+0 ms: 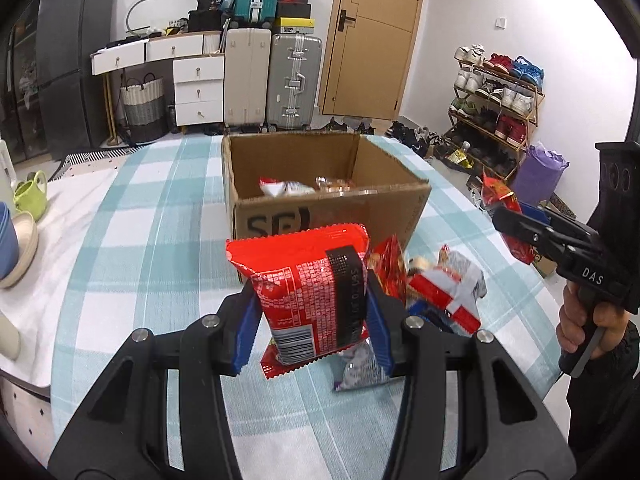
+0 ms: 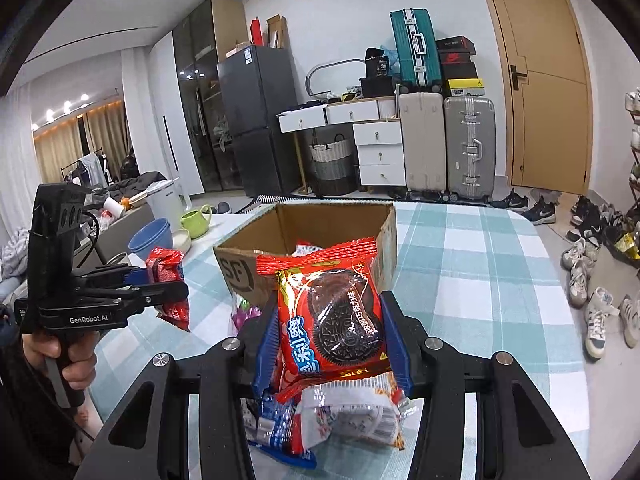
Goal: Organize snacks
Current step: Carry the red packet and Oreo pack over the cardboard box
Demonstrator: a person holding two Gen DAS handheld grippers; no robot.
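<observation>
the left gripper [image 1: 310, 312] pinches a red snack pack [image 1: 308, 292] and the right gripper [image 2: 334, 344] clamps a red cookie pack [image 2: 332, 316], both above loose snacks [image 2: 332, 420] before the open cardboard box [image 1: 320, 204] on the checked tablecloth [image 1: 140, 240].

Bright ceiling light, perhaps edge-warped.
</observation>
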